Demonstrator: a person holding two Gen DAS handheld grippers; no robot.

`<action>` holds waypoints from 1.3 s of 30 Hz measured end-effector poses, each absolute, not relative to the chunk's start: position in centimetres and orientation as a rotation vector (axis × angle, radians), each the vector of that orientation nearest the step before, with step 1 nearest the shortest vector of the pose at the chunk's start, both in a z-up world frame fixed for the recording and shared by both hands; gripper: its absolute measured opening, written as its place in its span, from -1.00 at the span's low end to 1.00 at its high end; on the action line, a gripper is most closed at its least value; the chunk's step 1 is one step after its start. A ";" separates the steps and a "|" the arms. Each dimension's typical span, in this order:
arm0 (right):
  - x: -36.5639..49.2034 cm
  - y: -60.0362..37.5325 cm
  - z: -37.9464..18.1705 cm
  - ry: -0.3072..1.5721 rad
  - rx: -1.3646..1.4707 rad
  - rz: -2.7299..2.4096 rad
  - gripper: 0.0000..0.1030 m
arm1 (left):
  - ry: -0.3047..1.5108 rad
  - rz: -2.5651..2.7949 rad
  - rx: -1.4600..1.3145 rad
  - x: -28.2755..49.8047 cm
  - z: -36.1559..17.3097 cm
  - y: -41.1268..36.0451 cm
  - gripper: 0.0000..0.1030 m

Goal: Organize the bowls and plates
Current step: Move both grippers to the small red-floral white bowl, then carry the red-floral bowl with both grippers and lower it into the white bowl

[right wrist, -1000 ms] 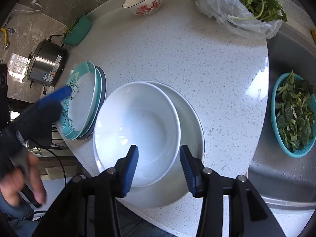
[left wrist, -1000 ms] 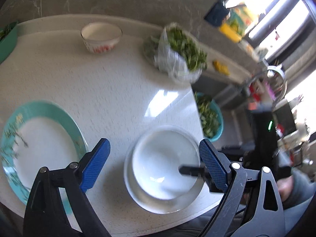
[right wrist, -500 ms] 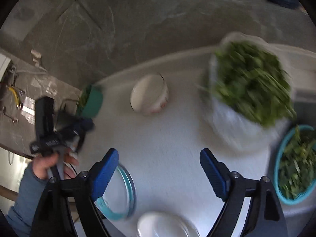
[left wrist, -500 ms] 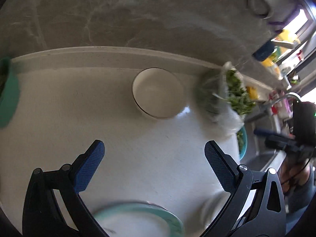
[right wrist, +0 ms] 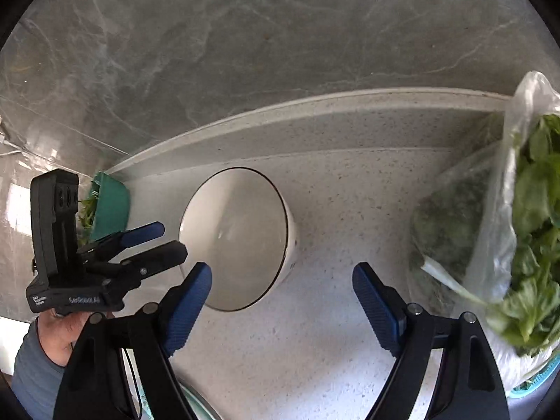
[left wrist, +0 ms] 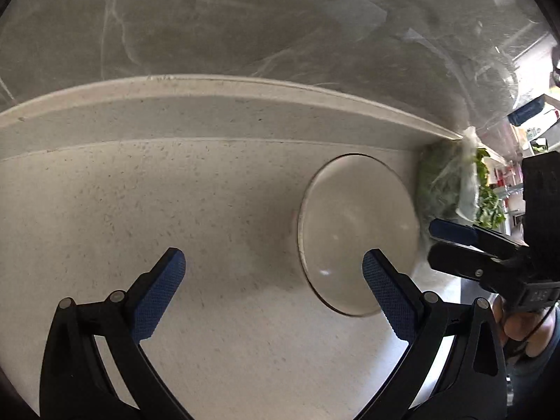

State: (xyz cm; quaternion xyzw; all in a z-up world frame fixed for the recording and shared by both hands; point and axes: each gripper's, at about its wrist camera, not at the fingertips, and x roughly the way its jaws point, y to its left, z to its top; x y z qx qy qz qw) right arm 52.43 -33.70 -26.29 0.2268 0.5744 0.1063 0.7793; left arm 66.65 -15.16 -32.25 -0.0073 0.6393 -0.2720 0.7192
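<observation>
A white bowl point(left wrist: 357, 231) with a thin dark rim stands on the speckled counter point(left wrist: 175, 210) near the back wall. It also shows in the right wrist view point(right wrist: 238, 238). My left gripper point(left wrist: 273, 280) is open and empty, its right finger just in front of the bowl. My right gripper point(right wrist: 281, 292) is open and empty, its left finger in front of the bowl's near rim. Each gripper shows in the other's view, the right one point(left wrist: 455, 241) just right of the bowl, the left one point(right wrist: 147, 245) just left of it.
A clear bag of leafy greens point(right wrist: 507, 231) lies right of the bowl, also in the left wrist view point(left wrist: 455, 189). A teal basket of greens point(right wrist: 108, 210) stands at the far left by the marble wall. A teal plate rim point(right wrist: 196, 406) peeks in at the bottom.
Both grippers have moved from the plates and white bowls at the front edge toward the back of the counter. The small bowl is now close in front of both. Both stay open.
</observation>
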 end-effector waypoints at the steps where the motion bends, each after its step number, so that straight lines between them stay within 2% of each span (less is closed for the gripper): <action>1: 52.5 -33.6 -26.4 1.244 0.493 0.225 0.65 | 1.424 -0.591 -0.009 67.0 -32.7 -15.1 0.99; 3: 52.8 -33.7 -26.7 1.246 0.492 0.210 0.63 | 1.440 -0.587 -0.005 67.7 -33.5 -14.8 0.99; 7: 53.9 -33.0 -27.9 1.276 0.504 0.224 0.45 | 1.444 -0.558 0.034 68.8 -34.8 -15.3 0.94; 8: 54.1 -32.9 -28.3 1.281 0.504 0.226 0.43 | 1.438 -0.546 0.058 69.0 -35.0 -15.4 0.88; 10: 54.3 -32.6 -28.7 1.286 0.507 0.226 0.36 | 1.432 -0.526 0.090 68.9 -35.4 -15.9 0.70; 12: 54.3 -32.4 -29.2 1.289 0.510 0.225 0.27 | 1.422 -0.545 0.084 68.8 -35.6 -16.2 0.42; 13: 54.4 -32.2 -29.4 1.293 0.509 0.224 0.14 | 1.407 -0.547 0.096 68.9 -35.5 -16.6 0.34; 17: 54.9 -31.9 -30.2 1.311 0.507 0.236 -0.27 | 1.387 -0.586 0.118 69.1 -35.2 -18.1 -0.32; 18: 54.9 -31.8 -30.3 1.312 0.506 0.238 -0.61 | 1.383 -0.602 0.121 69.1 -35.2 -18.5 -0.53; 21: 55.2 -31.1 -30.5 1.318 0.503 0.249 -0.63 | 1.388 -0.620 0.151 68.4 -35.1 -19.8 -0.78; 33: 54.6 -33.8 -30.8 1.328 0.545 0.264 -0.64 | 1.416 -0.619 0.096 67.6 -36.6 -19.3 -0.83; 39: 54.2 -33.9 -30.0 1.334 0.556 0.265 -0.69 | 1.430 -0.602 0.098 65.2 -34.9 -19.0 -0.83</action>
